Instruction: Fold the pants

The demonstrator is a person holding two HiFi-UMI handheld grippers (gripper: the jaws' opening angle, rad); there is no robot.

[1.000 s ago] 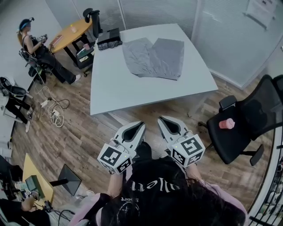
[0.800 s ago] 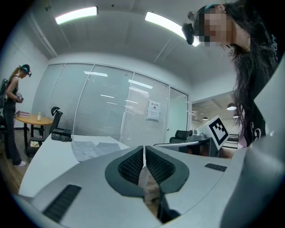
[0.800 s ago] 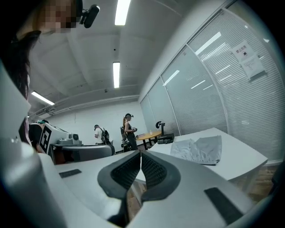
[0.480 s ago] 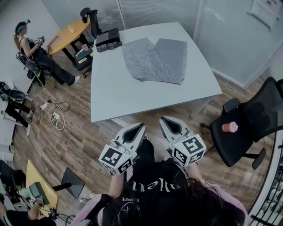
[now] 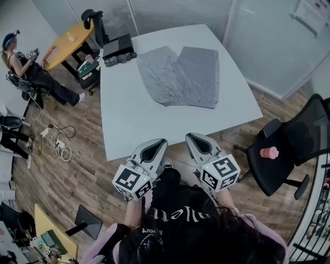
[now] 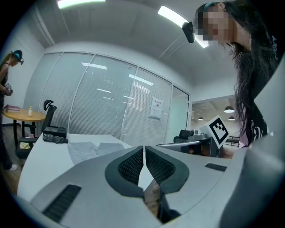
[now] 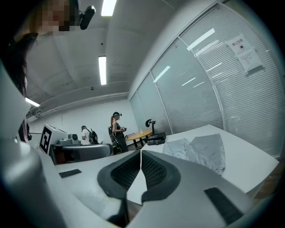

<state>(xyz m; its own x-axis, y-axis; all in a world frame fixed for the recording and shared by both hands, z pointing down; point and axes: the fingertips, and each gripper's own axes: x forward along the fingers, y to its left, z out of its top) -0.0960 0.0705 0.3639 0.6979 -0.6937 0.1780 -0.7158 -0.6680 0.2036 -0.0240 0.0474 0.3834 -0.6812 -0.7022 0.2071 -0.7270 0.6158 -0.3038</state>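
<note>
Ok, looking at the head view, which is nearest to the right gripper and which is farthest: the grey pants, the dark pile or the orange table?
From the right gripper:
1. grey pants, in the middle of the white table.
2. dark pile, at its far left corner.
3. orange table, beyond it, upper left.

Place: office
Walls: blinded glass partitions ahead of the right gripper
Seating: swivel chair to its right

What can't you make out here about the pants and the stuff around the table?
Head view: pants waistband details, too small.
Head view: dark bundle at the table corner, too small to identify.
Left gripper view: part of the pants, hidden behind the left gripper.
</note>
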